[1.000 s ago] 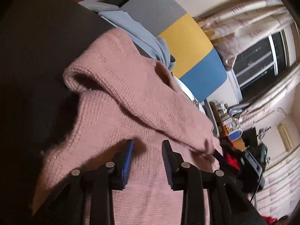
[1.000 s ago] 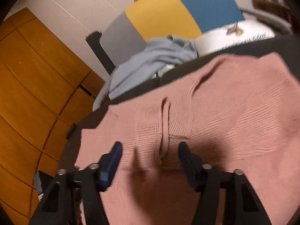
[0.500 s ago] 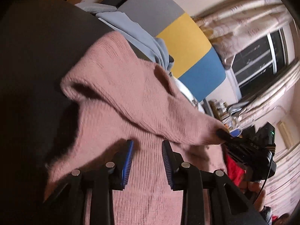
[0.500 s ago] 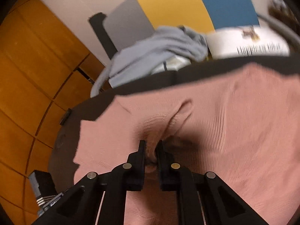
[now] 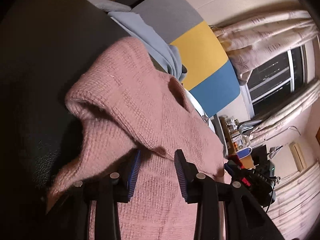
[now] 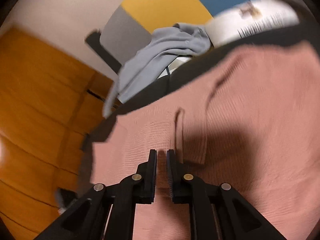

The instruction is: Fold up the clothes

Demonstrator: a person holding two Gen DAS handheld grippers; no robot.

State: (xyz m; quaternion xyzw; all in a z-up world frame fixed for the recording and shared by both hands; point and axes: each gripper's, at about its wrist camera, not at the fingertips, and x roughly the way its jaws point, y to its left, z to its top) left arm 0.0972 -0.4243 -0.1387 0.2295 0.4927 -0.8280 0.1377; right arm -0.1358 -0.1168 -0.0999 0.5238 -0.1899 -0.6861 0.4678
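Left wrist view, items left to right.

1. Dark surface (image 5: 40, 64): black, faintly grained, fills the left and far-left field. Serves as the folding bed; the garment lies across it.
2. Pink knit sweater (image 5: 128, 92): the task's thing. It lies on the dark surface, with one portion lifted and doubled over toward the right, leaving a hollow roll at its left edge. Judged to be a fold in progress, the raised layer being carried over the flat layer beneath.
3. Left gripper (image 5: 157, 160): fingers parted, blue pads facing each other, the overhanging edge of the fold sitting just above the gap. Nothing is pinched; it hovers over the flat lower layer, probably ready to steady or catch the fold.
4. Grey garment (image 5: 148, 38): heaped far beyond the sweater against a grey, yellow and blue panel (image 5: 202, 46); set aside, apart from the work.
5. Right gripper (image 5: 236, 170), seen at the sweater's right edge, holding the doubled layer up from that side.
6. Curtains (image 5: 270, 32) and dark window, far right.

Right wrist view, items left to right.

1. Orange wooden panels (image 6: 40, 100), left.
2. Right gripper (image 6: 161, 154): fingers drawn almost together, a thin strip of pink knit showing between them; judged to be nipping the fabric, though blur leaves the contact uncertain.
3. Sweater body (image 6: 250, 120), spreading right, a ribbed crease running away from the fingers.
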